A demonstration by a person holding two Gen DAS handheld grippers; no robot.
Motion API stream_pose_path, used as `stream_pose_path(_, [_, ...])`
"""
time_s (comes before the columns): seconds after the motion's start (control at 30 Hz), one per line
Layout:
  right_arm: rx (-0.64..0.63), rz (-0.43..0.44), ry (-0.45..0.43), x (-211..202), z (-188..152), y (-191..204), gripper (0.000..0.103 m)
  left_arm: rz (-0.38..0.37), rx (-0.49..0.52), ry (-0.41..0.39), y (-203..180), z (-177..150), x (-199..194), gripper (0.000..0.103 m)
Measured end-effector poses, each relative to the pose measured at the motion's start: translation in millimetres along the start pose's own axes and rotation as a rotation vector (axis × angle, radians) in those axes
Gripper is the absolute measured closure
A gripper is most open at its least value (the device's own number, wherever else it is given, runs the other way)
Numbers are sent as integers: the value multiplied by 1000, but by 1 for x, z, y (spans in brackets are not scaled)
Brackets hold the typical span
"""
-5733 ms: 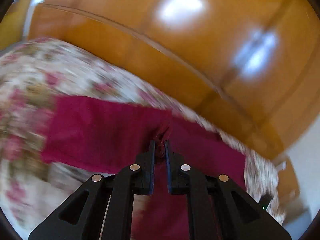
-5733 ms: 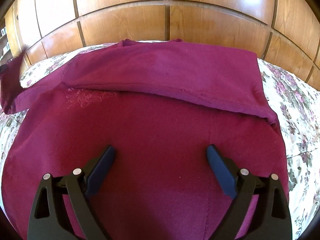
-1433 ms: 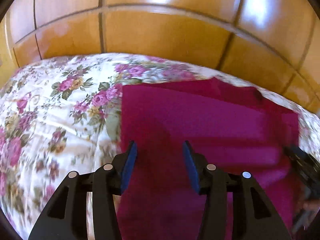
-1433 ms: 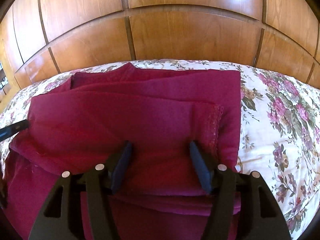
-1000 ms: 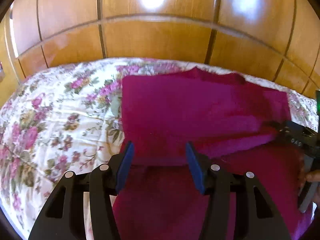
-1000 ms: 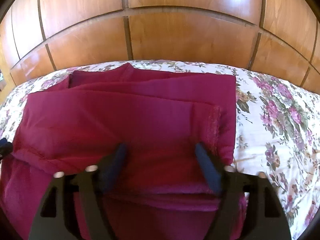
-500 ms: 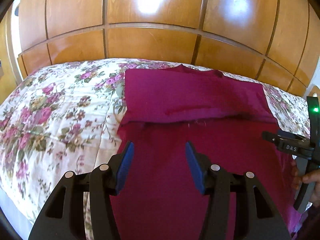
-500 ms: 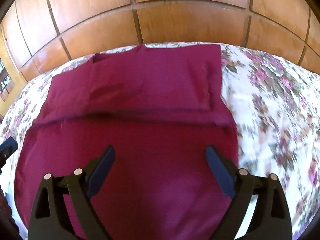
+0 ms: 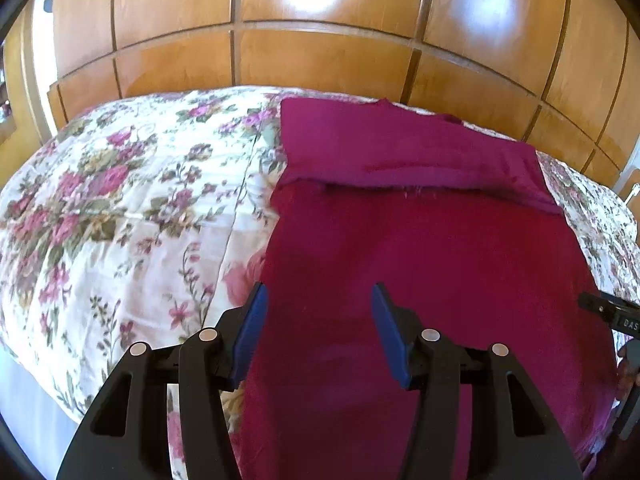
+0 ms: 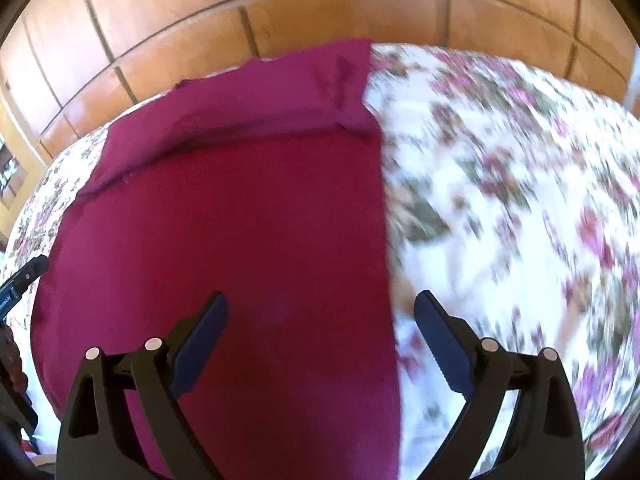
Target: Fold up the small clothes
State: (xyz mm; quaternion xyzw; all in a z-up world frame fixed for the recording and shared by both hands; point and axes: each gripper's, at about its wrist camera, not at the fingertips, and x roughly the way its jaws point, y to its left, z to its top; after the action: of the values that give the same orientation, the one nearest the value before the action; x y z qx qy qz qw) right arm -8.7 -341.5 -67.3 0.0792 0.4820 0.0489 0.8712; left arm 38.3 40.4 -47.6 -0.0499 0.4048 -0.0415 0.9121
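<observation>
On floral quilted bedspread (image 9: 120, 208): flat magenta knit garment (image 9: 420, 264), far end folded over. L gripper (image 9: 316, 334) & R gripper (image 10: 320, 346) both spread, empty, above near hem. Best pinched at both near corners, lifted evenly, laid square.

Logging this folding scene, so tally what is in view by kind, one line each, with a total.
Magenta garment: 1, lying partly folded
Floral bedspread: 1
Hand-held grippers: 2, the left hand-held gripper and the right hand-held gripper, both open
Wooden panelled wall: 1
Total: 5
</observation>
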Motion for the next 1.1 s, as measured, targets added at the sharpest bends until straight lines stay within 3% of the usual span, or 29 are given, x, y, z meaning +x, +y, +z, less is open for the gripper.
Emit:
stream_pose_path(0.13, [23,45,9,-15,-18,-9,9,-22,-18,27,11,-10,-4,50])
stream_pose_path(0.37, [10,152,111,-41,-60,-15,11,-108,-41,110,46,-44,-25,50])
stream_pose_path(0.43, [18,175,155,-49,-77,-19,18,-171,-69,157,57,-59,-35,51])
stream_pose_path(0.57, [7,192,237,-52,-97,-21,54,-259,-84,228,63,-81,-46,65])
stream_pose_path(0.63, [-15,194,256,-50,-103,-18,63,-308,-74,264,59,-92,-47,72])
stream_pose_path(0.73, [-4,224,271,-50,-97,-16,84,-319,-20,275,45,-96,-46,92])
stream_pose_path(0.77, [-2,241,265,-51,-92,-11,95,-328,-11,265,42,-94,-49,92])
stream_pose_path(0.97, [106,438,118,-75,-44,-9,95,-547,-94,145,46,-49,-73,93])
stream_pose_path(1.1, [195,481,41,-69,-10,-18,95,-594,-153,84,47,-8,-65,93])
